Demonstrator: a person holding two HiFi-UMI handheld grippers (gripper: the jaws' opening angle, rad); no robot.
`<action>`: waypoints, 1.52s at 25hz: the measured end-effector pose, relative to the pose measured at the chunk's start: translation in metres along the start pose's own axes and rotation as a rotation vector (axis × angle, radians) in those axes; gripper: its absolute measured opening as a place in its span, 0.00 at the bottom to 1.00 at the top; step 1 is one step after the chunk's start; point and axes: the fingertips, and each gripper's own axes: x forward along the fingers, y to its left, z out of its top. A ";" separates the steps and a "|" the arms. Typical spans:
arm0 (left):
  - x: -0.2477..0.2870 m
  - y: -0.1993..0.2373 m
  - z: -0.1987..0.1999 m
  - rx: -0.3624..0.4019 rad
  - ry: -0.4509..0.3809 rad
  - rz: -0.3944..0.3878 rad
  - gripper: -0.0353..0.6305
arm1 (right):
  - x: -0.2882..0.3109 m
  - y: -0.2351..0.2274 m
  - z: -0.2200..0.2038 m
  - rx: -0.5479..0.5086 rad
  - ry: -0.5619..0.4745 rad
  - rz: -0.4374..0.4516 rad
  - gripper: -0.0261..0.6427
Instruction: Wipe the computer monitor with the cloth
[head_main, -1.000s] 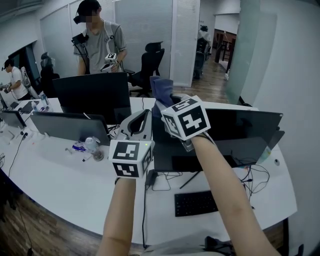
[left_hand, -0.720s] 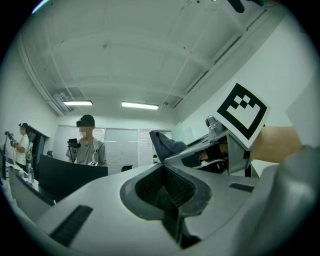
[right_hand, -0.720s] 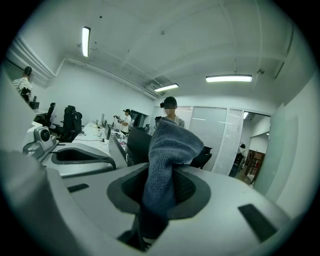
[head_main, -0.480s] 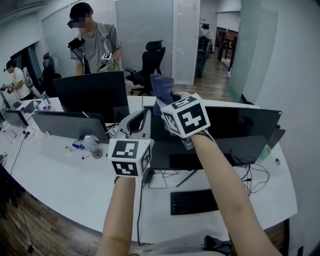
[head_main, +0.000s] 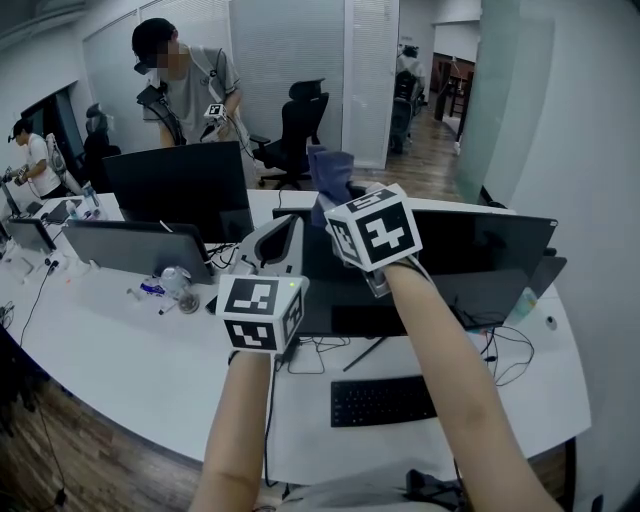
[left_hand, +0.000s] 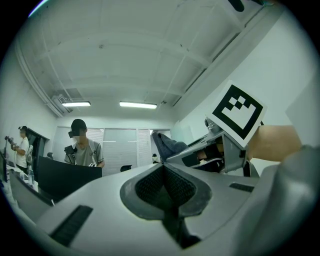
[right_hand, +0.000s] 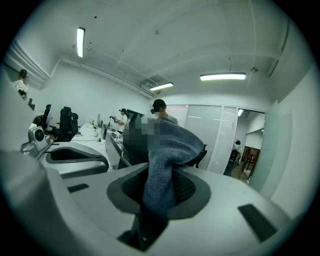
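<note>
The wide black computer monitor (head_main: 470, 262) stands on the white desk (head_main: 120, 365) in front of me. My right gripper (head_main: 331, 200) is raised before the monitor's upper left corner and is shut on a blue cloth (head_main: 327, 173), which bunches above its jaws. In the right gripper view the cloth (right_hand: 167, 150) hangs between the pads (right_hand: 187, 187). My left gripper (head_main: 288, 232) is held just left of it, jaws shut with nothing between them (left_hand: 164, 187). The left gripper view shows the cloth (left_hand: 167, 146) beside the right gripper's marker cube (left_hand: 236, 114).
A black keyboard (head_main: 385, 400) and loose cables (head_main: 505, 355) lie on the desk under the monitor. To the left are a second monitor (head_main: 185, 185), a low screen (head_main: 140, 250) and a bottle (head_main: 182, 288). Behind stand a person (head_main: 185, 85) holding grippers and an office chair (head_main: 300, 125).
Both grippers stay raised in nearly the same spot, the right one edging slightly right with the cloth. The person behind the far monitor has shifted left.
</note>
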 end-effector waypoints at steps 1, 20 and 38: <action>0.001 -0.002 0.000 0.000 0.000 -0.001 0.07 | -0.002 -0.003 -0.001 0.003 0.000 -0.003 0.17; 0.018 -0.057 0.010 0.023 0.010 -0.024 0.07 | -0.036 -0.050 -0.022 0.028 0.018 -0.032 0.17; 0.039 -0.106 0.014 0.043 0.021 -0.060 0.07 | -0.061 -0.091 -0.040 0.045 0.016 -0.035 0.17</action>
